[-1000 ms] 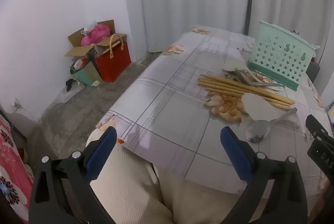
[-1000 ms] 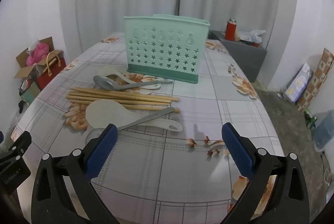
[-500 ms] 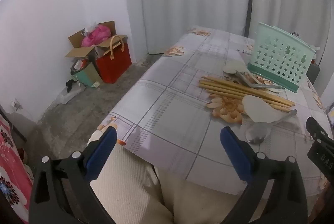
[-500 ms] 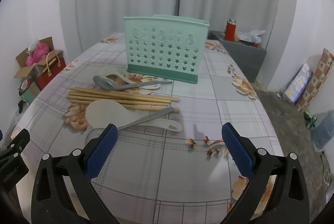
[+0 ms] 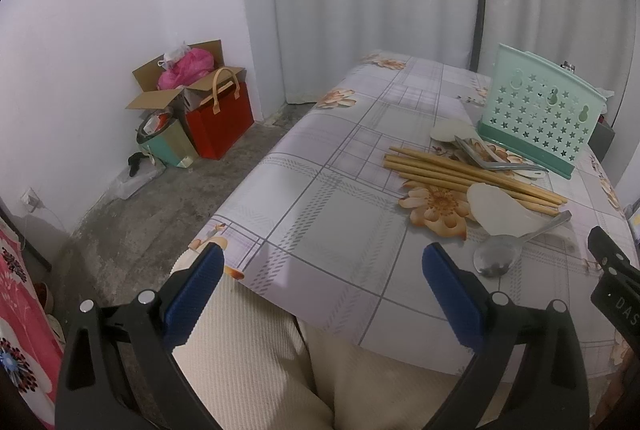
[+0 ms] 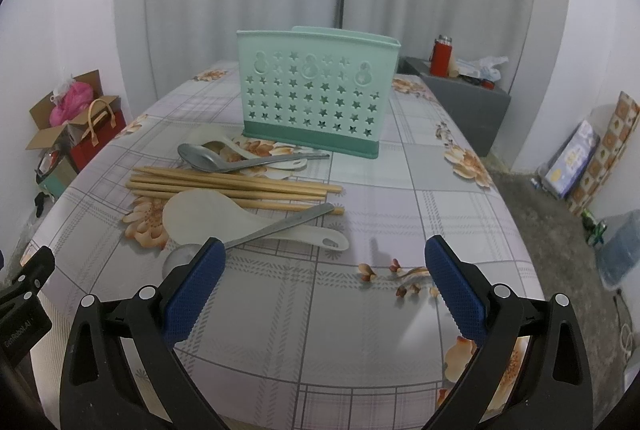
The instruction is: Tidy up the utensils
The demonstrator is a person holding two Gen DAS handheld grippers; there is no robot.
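Right wrist view: your right gripper (image 6: pixel 322 270) hangs wide open, empty, over the near table (image 6: pixel 400 197) edge. Left gripper (image 5: pixel 320 278) also spread wide, holding nothing, above your lap. Next out: steel spoon (image 6: pixel 280 226), white rice paddle (image 6: pixel 208 211), bamboo chopsticks (image 6: pixel 236 185), second spoon (image 6: pixel 208 157), possibly another paddle beneath. Farthest: mint holder (image 6: pixel 312 97), upright.

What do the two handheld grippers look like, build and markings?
Both match: left gripper and right gripper have black plastic frames with silver rivets and blue textured pads on the fingers. The left one's black body carries white lettering, only partly readable. No cables visible.
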